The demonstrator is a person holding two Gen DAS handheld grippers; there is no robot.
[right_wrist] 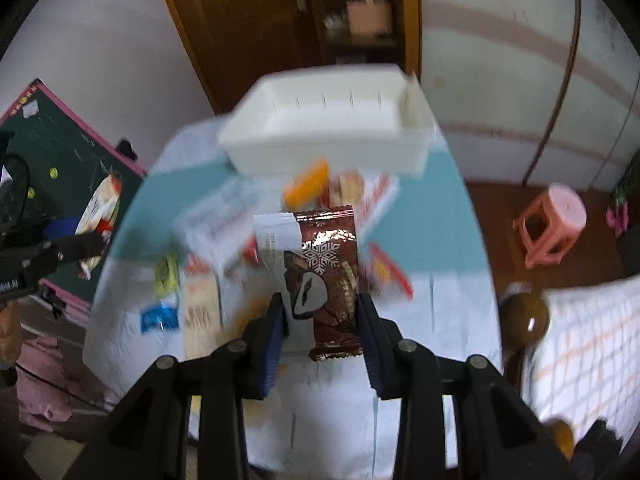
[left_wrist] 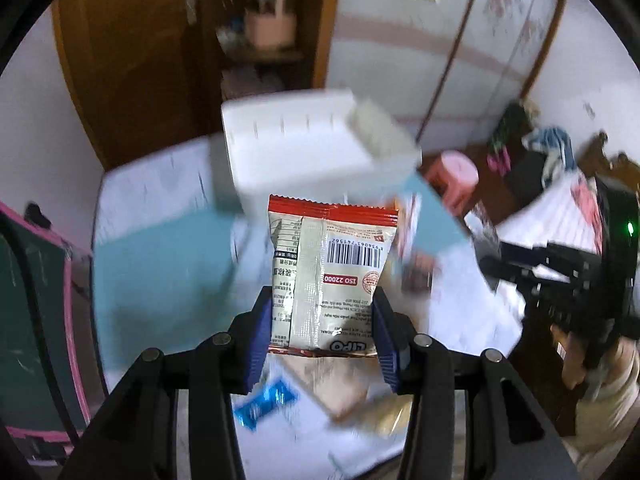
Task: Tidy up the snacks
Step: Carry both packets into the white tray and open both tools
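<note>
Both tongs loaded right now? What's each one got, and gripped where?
Yes. Left tongs pinch the cream-and-red LIPO packet across its lower side edges. Right tongs pinch the brown snowflake wrapper across its lower sides.

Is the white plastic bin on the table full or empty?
Appears empty: the white plastic bin shows only bare inner walls; its floor is hidden.

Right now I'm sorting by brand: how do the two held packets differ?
The left packet is cream with a red top band, barcode side showing; the right packet is glossy brown with a snowflake. The left looks wider, the right narrower. Both stand upright, clamped in a tool, before the white bin.
</note>
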